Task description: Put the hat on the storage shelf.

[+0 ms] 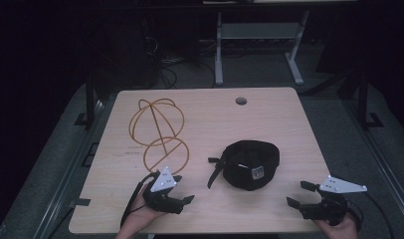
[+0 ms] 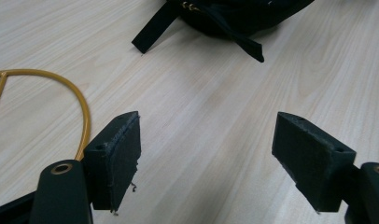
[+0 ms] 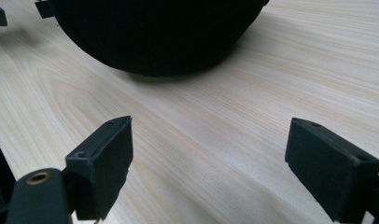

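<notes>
On the left of the pale wooden table (image 1: pixel 210 119) stood a gold wire stand (image 1: pixel 157 130), a rounded cage of hoops over a flat ring base. The ring's near edge came close to the left gripper (image 1: pixel 182 191), though whether the two touched could not be judged from the high view. That gripper rested low on the near left part of the table, held by the person's left hand (image 1: pixel 138 219), its jaws spread wide with nothing between them. In the left gripper view a curve of the gold ring (image 2: pixel 82 116) lay just beside the left jaw, and bare wood showed in the gap.

Near the middle, a black cap (image 1: pixel 252 164) sat on the table, its strap (image 1: pixel 216 172) trailing out toward the left gripper. A small pale label showed on its near side, too blurred to read.

At the near right edge the right gripper (image 1: pixel 300 194), in the person's right hand (image 1: pixel 339 229), pointed left toward the cap with its jaws likewise wide apart and empty. In the right gripper view the cap's dark bulk (image 3: pixel 155 32) lay ahead of the jaws, apart from them.
</notes>
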{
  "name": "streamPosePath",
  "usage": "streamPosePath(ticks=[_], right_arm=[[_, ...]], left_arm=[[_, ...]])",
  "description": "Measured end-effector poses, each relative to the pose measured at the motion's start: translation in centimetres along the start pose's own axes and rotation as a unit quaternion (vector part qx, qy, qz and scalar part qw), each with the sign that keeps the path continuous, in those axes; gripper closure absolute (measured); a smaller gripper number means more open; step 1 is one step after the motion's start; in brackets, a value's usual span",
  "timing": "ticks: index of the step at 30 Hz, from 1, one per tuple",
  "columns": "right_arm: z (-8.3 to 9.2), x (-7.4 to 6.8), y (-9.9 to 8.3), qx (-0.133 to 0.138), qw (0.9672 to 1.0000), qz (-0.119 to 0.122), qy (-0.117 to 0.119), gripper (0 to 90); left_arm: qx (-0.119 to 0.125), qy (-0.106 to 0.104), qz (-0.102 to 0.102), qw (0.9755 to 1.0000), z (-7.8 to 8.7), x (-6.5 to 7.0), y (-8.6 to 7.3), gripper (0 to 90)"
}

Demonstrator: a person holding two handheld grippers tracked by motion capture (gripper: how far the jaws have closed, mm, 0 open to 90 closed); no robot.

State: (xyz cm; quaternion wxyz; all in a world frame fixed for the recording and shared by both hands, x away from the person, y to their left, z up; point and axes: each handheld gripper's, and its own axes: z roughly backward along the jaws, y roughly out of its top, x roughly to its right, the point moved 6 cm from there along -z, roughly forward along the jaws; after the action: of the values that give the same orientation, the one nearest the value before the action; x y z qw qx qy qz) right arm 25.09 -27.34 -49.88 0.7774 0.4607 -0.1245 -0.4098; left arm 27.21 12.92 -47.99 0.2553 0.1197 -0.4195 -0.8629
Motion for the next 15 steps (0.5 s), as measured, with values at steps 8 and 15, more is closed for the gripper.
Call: streamPosePath(ticks=[8,15], right_arm=[[0.4,-0.2,0.0,0.005,1.0,0.002,0.003,14.7],[0.6,0.1,-0.1,0.009,0.9999,0.001,0.007,14.8]], left_arm=[[0.011,-0.014,0.0,0.9998,0.1,0.7,0.7,23.5],[0.023,-0.03,-0.005,0.9993,0.1,1.4,2.4,23.3]])
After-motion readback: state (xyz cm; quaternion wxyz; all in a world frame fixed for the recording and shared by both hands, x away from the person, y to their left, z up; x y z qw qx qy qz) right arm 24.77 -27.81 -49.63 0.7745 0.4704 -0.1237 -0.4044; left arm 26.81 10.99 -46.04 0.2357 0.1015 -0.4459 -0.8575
